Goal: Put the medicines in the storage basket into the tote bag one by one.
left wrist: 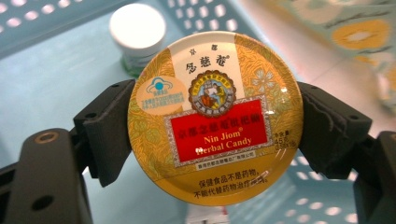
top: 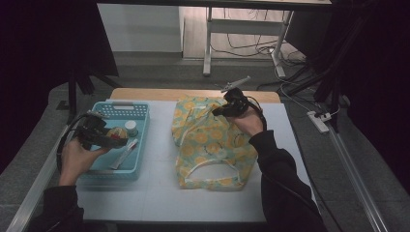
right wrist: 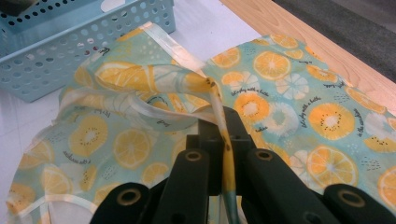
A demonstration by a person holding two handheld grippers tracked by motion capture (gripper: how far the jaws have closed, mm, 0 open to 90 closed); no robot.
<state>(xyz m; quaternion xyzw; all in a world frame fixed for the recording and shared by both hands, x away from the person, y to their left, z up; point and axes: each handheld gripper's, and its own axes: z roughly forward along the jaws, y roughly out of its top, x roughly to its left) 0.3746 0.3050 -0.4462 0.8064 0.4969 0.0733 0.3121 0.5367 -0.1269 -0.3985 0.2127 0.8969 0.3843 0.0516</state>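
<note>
- Left gripper [top: 109, 137] has its jaws clamped on the rim of a round Nin Jiom Herbal Candy tin [left wrist: 215, 116], one pad on each side, label facing the camera. The tin hangs just above the blue perforated basket [top: 140, 159], roughly over its middle.
- Right gripper [top: 223, 109] is pinched tight on the cream edge strip of the lemon-print fabric bag [top: 212, 145], lifting that edge up; the bag lies just right of the basket.
- Looks like the tin is headed for the bag, so the right side should hold the mouth open and steady. Can't really tell from above how wide the opening gapes, so I'd check that first.
- Keep the tin flat and the squeeze even; it's a slick metal rim and could pop out sideways if tilted.
- Lift clear of the basket wall before swinging toward the bag.
- Left in the basket: a small white-capped jar [left wrist: 137, 35] just behind the tin, and a flat sachet-like thing [top: 124, 153].
</note>
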